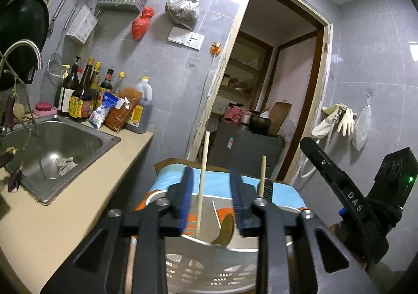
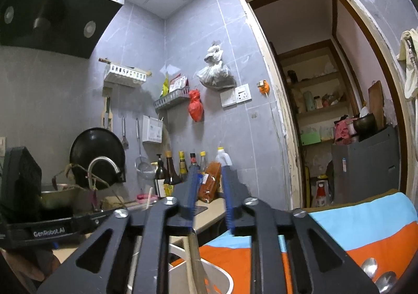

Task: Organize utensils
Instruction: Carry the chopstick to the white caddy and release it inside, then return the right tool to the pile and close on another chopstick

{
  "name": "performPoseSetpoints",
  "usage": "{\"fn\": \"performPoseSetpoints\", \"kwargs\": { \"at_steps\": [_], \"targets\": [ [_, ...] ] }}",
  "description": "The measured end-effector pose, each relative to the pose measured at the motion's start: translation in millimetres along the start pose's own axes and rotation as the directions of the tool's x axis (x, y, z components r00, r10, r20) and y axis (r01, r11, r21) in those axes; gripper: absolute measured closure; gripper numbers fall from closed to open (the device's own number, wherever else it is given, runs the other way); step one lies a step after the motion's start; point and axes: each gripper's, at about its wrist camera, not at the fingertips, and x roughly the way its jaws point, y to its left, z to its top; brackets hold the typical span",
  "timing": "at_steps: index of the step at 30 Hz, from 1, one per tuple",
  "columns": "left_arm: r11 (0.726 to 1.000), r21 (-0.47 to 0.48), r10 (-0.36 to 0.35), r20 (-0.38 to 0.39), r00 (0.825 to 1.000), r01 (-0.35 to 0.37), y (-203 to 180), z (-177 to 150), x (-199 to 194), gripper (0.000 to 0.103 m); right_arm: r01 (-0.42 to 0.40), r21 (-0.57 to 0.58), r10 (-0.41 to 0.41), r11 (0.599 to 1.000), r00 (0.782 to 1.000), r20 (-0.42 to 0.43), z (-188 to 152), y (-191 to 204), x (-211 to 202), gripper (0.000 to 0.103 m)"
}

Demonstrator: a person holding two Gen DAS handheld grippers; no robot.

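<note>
White holder (image 1: 209, 262) — chopsticks (image 1: 202, 184), wooden spoon (image 1: 226, 228)

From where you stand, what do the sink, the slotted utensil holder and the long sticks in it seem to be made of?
The sink looks like brushed stainless steel: grey, with soft glare in the basin. The slotted utensil holder seems to be white or pale grey plastic, matte, with moulded cut-outs. The long sticks look like bare light wood or bamboo, perhaps chopsticks: pale tan and without shine.

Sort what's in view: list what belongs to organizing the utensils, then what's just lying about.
Belongs:
white utensil basket
chopsticks
wooden spoon
metal spoons

Lying about:
sauce bottles
sink
wok
hanging bags
rubber gloves
</note>
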Motion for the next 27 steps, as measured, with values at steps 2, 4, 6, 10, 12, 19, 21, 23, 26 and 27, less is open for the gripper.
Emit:
{"fn": "performPoseSetpoints", "kwargs": {
  "at_steps": [2, 4, 6, 10, 12, 19, 21, 23, 26, 27],
  "targets": [
    [1.0, 0.003, 0.004, 0.004, 1.0, -0.004, -4.4, 3.4, -5.5, 0.068, 0.004, 0.002, -0.004, 1.0, 1.0, -0.013, 4.2, 0.2, -3.7, 0.079],
    [1.0, 0.012, 0.001, 0.015, 1.0, -0.001, -11.0, 6.8, -10.7, 0.062, 0.003, 0.005, -0.002, 1.0, 1.0, -0.029, 11.0, -0.8, -9.9, 0.072],
    [1.0, 0.028, 0.005, 0.024, 1.0, -0.006, -19.9, 8.7, -15.3, 0.051, 0.009, -0.007, -0.009, 1.0, 0.999, -0.032, 16.2, -2.1, -18.0, 0.056],
    [0.998, 0.063, 0.013, 0.028, 1.0, -0.015, -42.0, 9.7, -21.7, 0.026, 0.023, -0.051, -0.025, 0.998, 0.999, -0.035, 31.1, -9.5, -44.4, 0.047],
    [0.997, 0.067, 0.02, 0.028, 0.999, -0.022, -51.6, 8.4, -23.6, 0.019, 0.032, -0.055, -0.034, 0.998, 0.999, -0.037, 37.5, -15.7, -58.9, 0.039],
    [0.99, 0.13, 0.048, 0.046, 0.998, -0.054, -94.7, -1.1, -30.0, 0.007, 0.077, -0.105, -0.081, 0.991, 0.996, -0.033, 58.5, -36.6, -111.7, 0.015],
    [0.986, 0.159, 0.036, 0.056, 0.998, -0.045, -110.3, -5.5, -31.4, 0.006, 0.081, -0.126, -0.086, 0.989, 0.996, -0.035, 64.1, -43.0, -127.9, 0.006],
    [0.983, 0.18, 0.02, 0.057, 0.998, -0.03, -125.0, -11.0, -31.1, 0.005, 0.085, -0.144, -0.091, 0.986, 0.995, -0.037, 66.7, -48.0, -140.4, 0.0],
    [0.981, 0.196, -0.007, 0.053, 0.999, -0.004, -142.3, -19.6, -28.9, 0.004, 0.099, -0.177, -0.108, 0.979, 0.993, -0.044, 67.3, -55.5, -158.2, 0.0],
    [0.98, 0.2, -0.014, 0.052, 0.999, 0.003, -147.1, -22.4, -27.2, 0.004, 0.104, -0.187, -0.115, 0.977, 0.992, -0.048, 66.6, -58.7, -164.9, 0.0]
  ]
}}
